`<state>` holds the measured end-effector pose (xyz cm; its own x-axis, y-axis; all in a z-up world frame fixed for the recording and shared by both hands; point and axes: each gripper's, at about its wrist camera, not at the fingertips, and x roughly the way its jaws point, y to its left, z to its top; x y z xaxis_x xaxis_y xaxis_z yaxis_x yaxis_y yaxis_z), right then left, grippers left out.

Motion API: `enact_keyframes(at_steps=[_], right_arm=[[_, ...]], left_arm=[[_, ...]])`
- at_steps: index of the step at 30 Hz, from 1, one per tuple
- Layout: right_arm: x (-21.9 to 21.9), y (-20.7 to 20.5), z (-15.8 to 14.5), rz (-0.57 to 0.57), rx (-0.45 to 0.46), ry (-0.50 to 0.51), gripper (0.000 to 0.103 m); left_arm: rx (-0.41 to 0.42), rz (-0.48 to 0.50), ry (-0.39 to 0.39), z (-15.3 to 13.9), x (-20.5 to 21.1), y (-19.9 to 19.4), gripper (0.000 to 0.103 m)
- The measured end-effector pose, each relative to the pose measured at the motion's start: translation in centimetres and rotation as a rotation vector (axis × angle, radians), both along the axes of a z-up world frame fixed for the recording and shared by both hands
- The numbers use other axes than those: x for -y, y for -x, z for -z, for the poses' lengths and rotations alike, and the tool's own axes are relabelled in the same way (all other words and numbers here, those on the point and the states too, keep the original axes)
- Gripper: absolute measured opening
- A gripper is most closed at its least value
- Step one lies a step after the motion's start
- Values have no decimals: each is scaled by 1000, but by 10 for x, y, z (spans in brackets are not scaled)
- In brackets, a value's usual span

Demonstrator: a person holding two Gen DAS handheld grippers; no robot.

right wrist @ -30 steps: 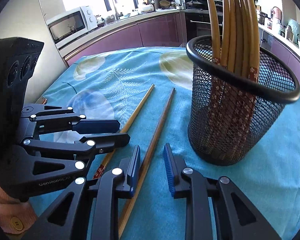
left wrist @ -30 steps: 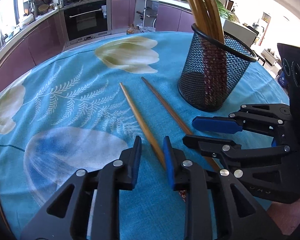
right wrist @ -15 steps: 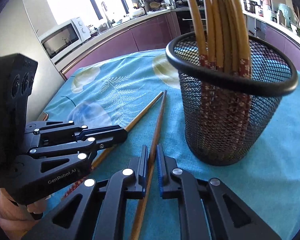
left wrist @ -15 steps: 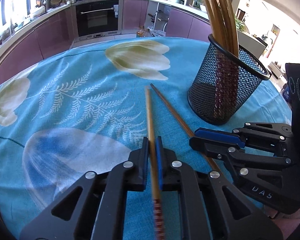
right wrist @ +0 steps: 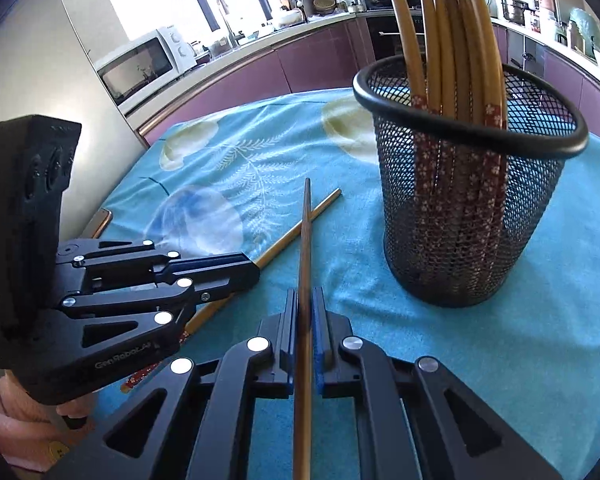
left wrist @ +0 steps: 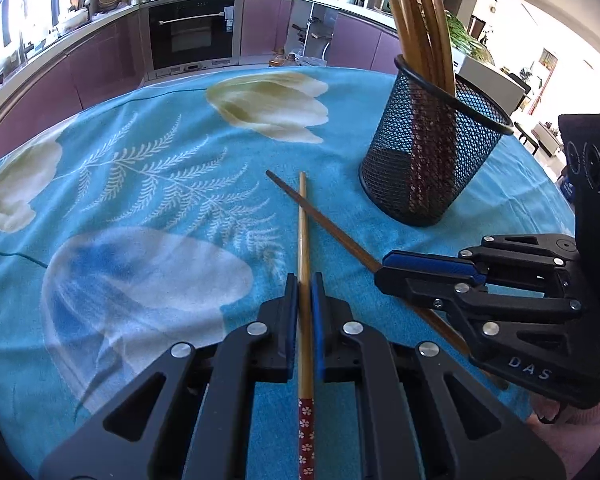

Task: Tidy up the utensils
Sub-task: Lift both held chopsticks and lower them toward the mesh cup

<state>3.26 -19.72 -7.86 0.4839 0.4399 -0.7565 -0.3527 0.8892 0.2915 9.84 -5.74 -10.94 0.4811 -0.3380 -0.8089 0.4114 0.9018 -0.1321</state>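
Observation:
My left gripper (left wrist: pixel 304 285) is shut on a light bamboo chopstick (left wrist: pixel 303 232) with a red flowered end, lifted off the cloth. My right gripper (right wrist: pixel 304 300) is shut on a darker chopstick (right wrist: pixel 305 240), also raised. In both views the two sticks cross near their tips. In the left wrist view the right gripper (left wrist: pixel 384 268) holds the dark chopstick (left wrist: pixel 324 224). In the right wrist view the left gripper (right wrist: pixel 252 270) holds the light chopstick (right wrist: pixel 300 228). A black mesh holder (left wrist: pixel 428 160) with several chopsticks stands upright to the right; it also shows in the right wrist view (right wrist: pixel 460 216).
The table is covered by a blue flower-print cloth (left wrist: pixel 140 200). Kitchen cabinets and an oven (left wrist: pixel 192 32) stand behind the table. A microwave (right wrist: pixel 140 64) sits on the counter at the left.
Both grippers went from open around the chopsticks to shut on them. The two sticks have since lifted and swung so they cross near their tips.

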Motion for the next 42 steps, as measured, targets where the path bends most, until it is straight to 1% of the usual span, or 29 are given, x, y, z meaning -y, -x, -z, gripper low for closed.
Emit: enact_keyframes(at_steps=[3,5,9,10,11,17,19,24,26,30,39,42], right_arm=[[-5,-1,1,-4,2,29,7],[-6,-2,1,-10,6,39,7],[-6,-4,2,-12,7,32,7],[-4,-4,3,-10,5,25,7],[-2,-4,2,-10,4,20,6],[5,4,-12,-22,44,-22,6],[9,8,-20,-30,67,-44,6],[22,18,-45,-32,134,-87,6],[27,22,-54,-31,166,-87,6],[35,30,-73,-23,228,-95,6],[61,39,-110,9,351,-138,6],[69,40,-123,16,384,-148,6]], left_arm=[[3,24,-22,1,3,-1,9],[7,46,-29,1,6,-1,15],[16,65,-38,1,11,-5,16],[17,60,-38,1,11,-6,13],[16,50,-38,1,10,-7,8],[43,33,-23,-7,6,-2,8],[50,38,1,-14,3,0,8],[70,52,88,-41,-9,4,8],[85,67,128,-53,-13,7,8],[117,92,182,-76,-14,12,8],[205,137,269,-119,-16,25,8],[238,136,293,-134,-16,25,8]])
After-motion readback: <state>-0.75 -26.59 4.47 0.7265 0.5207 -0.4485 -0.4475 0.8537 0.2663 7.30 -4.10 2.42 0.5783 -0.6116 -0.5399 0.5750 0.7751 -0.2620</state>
